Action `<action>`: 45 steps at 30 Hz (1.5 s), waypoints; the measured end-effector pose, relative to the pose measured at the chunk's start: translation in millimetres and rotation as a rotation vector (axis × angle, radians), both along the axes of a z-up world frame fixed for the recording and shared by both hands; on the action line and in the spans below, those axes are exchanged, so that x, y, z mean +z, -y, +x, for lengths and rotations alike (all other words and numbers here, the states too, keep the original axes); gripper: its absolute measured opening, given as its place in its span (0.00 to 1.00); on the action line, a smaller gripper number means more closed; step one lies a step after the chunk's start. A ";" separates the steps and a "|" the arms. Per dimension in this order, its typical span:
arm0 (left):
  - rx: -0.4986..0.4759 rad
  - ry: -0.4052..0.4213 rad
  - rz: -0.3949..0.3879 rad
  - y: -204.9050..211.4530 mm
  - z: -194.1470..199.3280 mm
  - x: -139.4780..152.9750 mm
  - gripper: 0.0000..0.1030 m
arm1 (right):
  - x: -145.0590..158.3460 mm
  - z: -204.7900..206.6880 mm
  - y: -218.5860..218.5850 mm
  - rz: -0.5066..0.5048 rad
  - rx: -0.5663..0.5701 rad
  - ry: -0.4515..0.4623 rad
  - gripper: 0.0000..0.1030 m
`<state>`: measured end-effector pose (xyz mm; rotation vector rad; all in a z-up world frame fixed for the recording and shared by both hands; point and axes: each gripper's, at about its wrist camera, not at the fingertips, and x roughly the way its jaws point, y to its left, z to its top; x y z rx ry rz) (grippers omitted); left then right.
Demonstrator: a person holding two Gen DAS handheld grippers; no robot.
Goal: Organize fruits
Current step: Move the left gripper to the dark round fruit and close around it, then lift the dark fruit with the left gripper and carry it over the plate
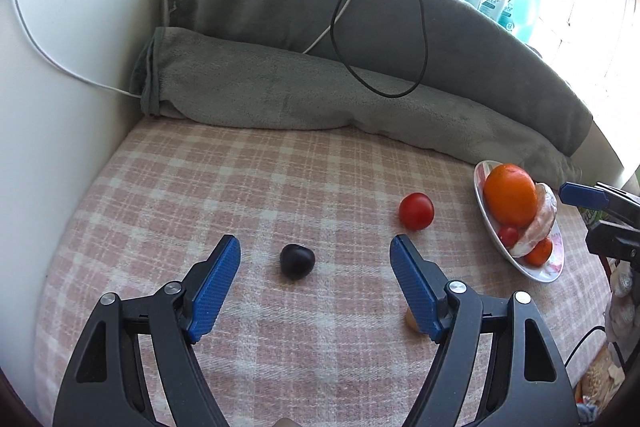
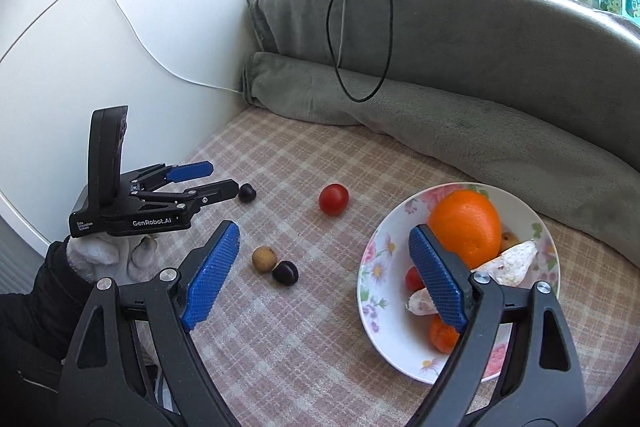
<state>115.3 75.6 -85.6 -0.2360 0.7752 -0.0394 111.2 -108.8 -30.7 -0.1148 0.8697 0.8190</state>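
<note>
The left gripper (image 1: pixel 316 259), jaws wide and empty, frames a small dark plum (image 1: pixel 297 261) on the pink checked blanket (image 1: pixel 200 187). The right gripper (image 2: pixel 324 267), likewise spread, hovers beside the floral white bowl (image 2: pixel 384 331) holding a large orange (image 2: pixel 466 227).

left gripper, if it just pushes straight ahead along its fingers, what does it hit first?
Most likely the dark plum: it lies on the checked cloth between the open fingers of the left gripper, just ahead of the tips. Depth is uncertain; a high pass would reach the grey blanket.
</note>
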 end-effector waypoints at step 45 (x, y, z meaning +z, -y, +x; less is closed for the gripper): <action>-0.027 -0.086 -0.040 -16.0 28.3 -41.1 0.23 | -88.0 -4.7 -66.1 -0.193 0.167 -0.140 0.30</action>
